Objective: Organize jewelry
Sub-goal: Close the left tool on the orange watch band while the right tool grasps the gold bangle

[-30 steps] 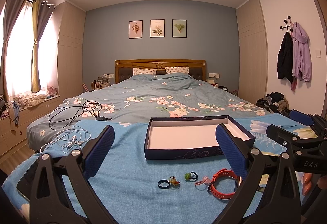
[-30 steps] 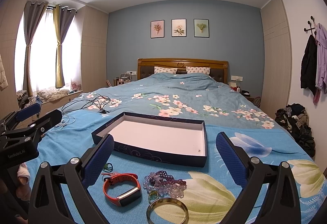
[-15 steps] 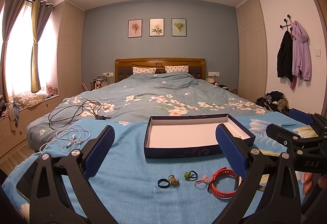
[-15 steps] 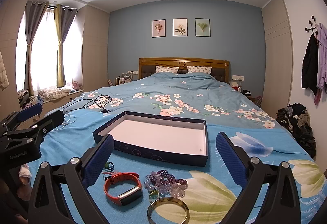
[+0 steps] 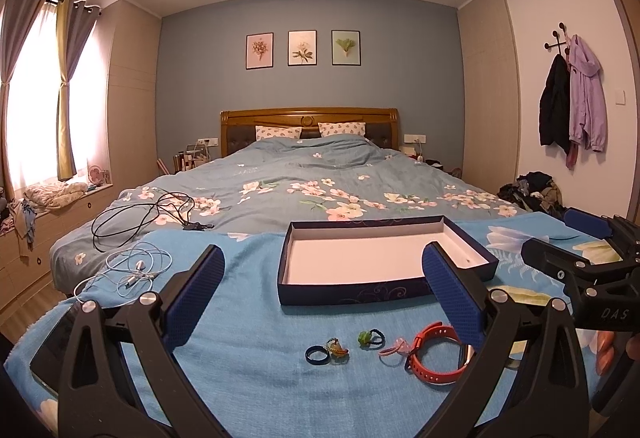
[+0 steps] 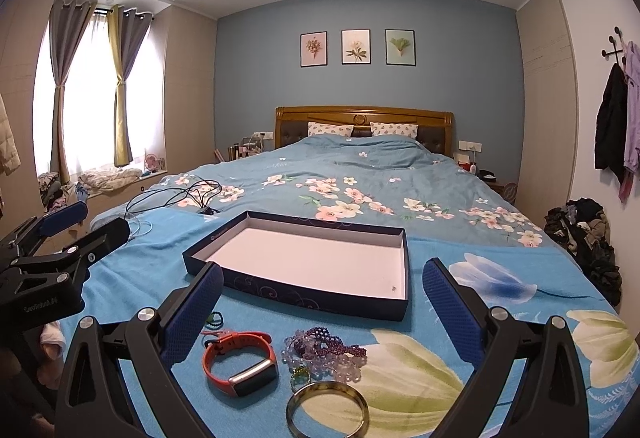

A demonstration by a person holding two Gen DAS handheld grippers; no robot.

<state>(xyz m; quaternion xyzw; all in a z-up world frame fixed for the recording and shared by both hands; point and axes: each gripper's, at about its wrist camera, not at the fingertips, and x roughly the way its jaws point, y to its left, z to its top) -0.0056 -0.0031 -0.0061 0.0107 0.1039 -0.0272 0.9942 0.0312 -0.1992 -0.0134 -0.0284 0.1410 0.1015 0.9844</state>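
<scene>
Peering past my right tongs (image 6: 322, 312), I cannot make out the small green piece (image 6: 300, 375) beside the beads (image 6: 326, 352), and the gold bangle (image 6: 327, 408) is cut at the frame's edge. An orange band (image 6: 239, 363) lies near them on the bed (image 6: 360, 178), before the empty dark-blue box (image 6: 316, 296). Both my left tongs (image 5: 324, 304) and the right ones gape wide, holding nothing, above the rings (image 5: 318, 354).

Bare blanket (image 5: 248, 322) left of rings (image 5: 326, 352) – open box (image 6: 304, 262) ahead, beads (image 6: 324, 352) and bangle (image 6: 326, 408) crowding right.
</scene>
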